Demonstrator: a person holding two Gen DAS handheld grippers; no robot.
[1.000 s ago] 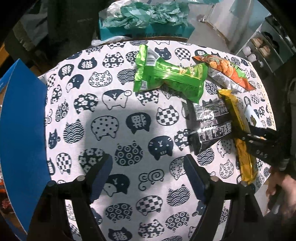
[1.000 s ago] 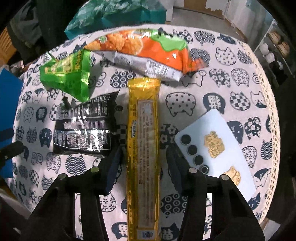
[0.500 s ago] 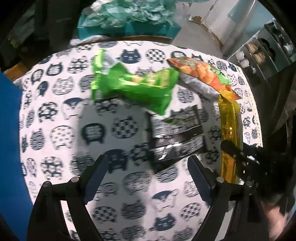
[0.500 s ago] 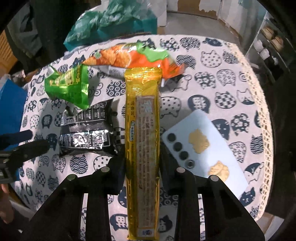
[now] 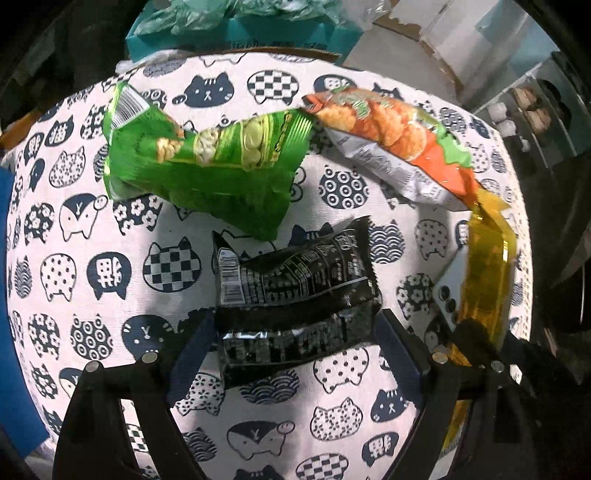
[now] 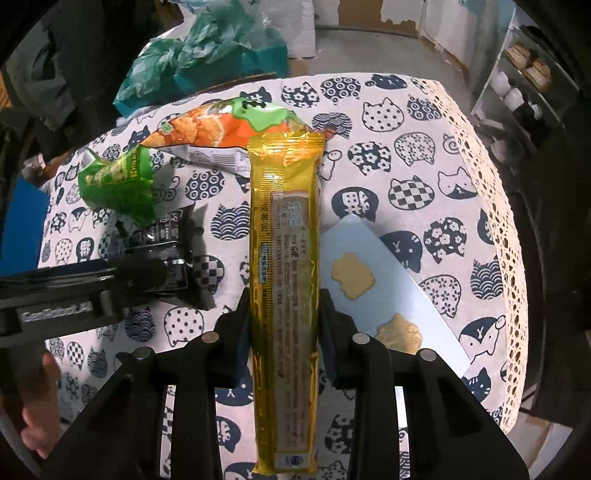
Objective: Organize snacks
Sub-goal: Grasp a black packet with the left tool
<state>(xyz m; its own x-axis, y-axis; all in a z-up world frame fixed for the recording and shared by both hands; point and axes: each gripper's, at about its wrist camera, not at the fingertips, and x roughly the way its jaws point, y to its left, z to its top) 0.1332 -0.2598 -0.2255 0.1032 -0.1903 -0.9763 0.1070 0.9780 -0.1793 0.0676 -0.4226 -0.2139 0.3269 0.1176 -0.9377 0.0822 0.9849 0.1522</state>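
A long yellow packet (image 6: pixel 284 258) hangs a little above the cat-print tablecloth (image 6: pixel 406 155), and my right gripper (image 6: pixel 284 317) is shut on its lower half. The same yellow packet (image 5: pixel 484 266) shows at the right edge of the left wrist view. A black snack packet (image 5: pixel 295 280) lies flat on the cloth. My left gripper (image 5: pixel 291 332) stands open, a finger at each end of the black packet, close to its edges. Behind it lie a green packet (image 5: pixel 199 166) and an orange packet (image 5: pixel 391 140). From the right wrist view, the left gripper (image 6: pixel 140 273) reaches in from the left.
A white phone (image 6: pixel 384 280) lies on the cloth just right of the yellow packet. A blue box (image 5: pixel 11 295) stands at the left edge. A teal box with crumpled green plastic (image 5: pixel 240 22) sits behind the table. The lace table edge (image 6: pixel 491 206) runs along the right. A hand (image 6: pixel 37 402) shows at lower left.
My right gripper closed on the yellow packet and lifted it off the cloth. My left gripper moved right across the table and now straddles the black packet.
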